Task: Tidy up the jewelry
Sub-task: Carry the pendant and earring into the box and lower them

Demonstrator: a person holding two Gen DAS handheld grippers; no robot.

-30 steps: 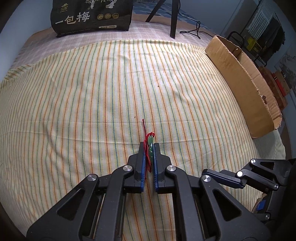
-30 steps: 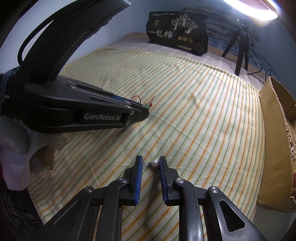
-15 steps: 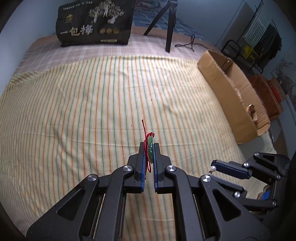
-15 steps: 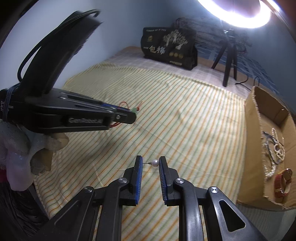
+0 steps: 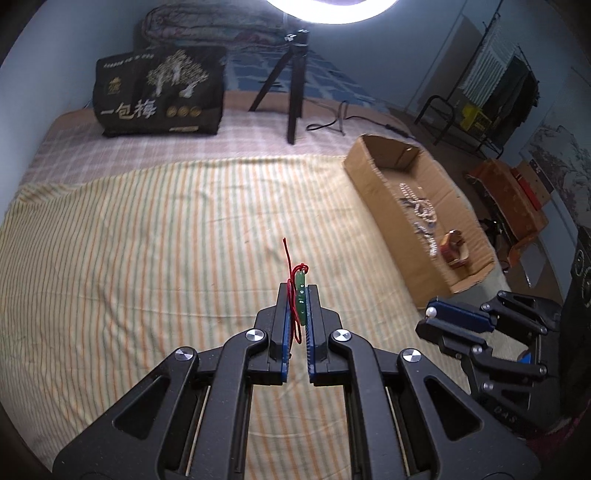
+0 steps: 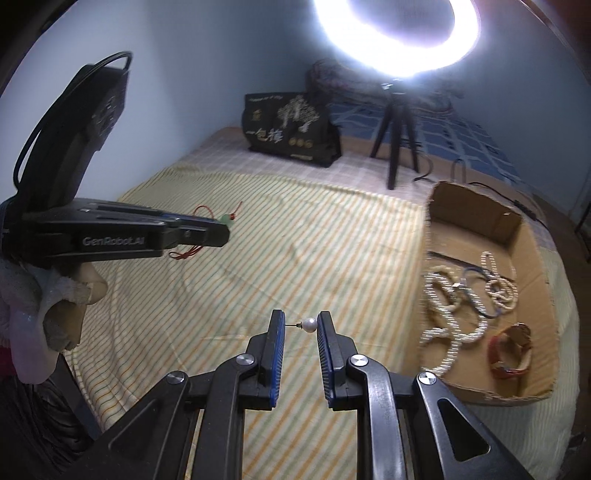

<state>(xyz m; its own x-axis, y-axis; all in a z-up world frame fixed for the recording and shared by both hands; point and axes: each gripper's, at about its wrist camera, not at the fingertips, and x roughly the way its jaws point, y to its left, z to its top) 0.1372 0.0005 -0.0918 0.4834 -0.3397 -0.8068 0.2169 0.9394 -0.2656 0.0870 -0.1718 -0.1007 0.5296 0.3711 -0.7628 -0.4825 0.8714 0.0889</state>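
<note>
My left gripper point(image 5: 298, 295) is shut on a green pendant point(image 5: 300, 291) with a red cord point(image 5: 287, 254), held above the striped cloth point(image 5: 147, 240). In the right wrist view the same pendant point(image 6: 226, 220) pokes out of the left gripper point(image 6: 221, 230) at the left. My right gripper point(image 6: 301, 325) is shut on a pearl stud earring point(image 6: 308, 325), its pin against the left pad and the pearl against the right. In the left wrist view that gripper point(image 5: 428, 319) shows at the lower right with the pearl point(image 5: 430, 313) at its tip. An open cardboard box point(image 6: 532, 266) holds pearl strands point(image 6: 447, 317) and a brown watch point(image 6: 511, 350).
A black printed bag point(image 5: 159, 96) and a tripod point(image 5: 291, 92) under a ring light point(image 6: 399, 33) stand at the far end of the bed. A gloved hand point(image 6: 44, 306) holds the left gripper. Shelves and clutter point(image 5: 517, 184) lie beyond the box.
Both grippers have risen off the cloth with their pieces still held. The right gripper has also shifted toward the box, whose inside has come into view.
</note>
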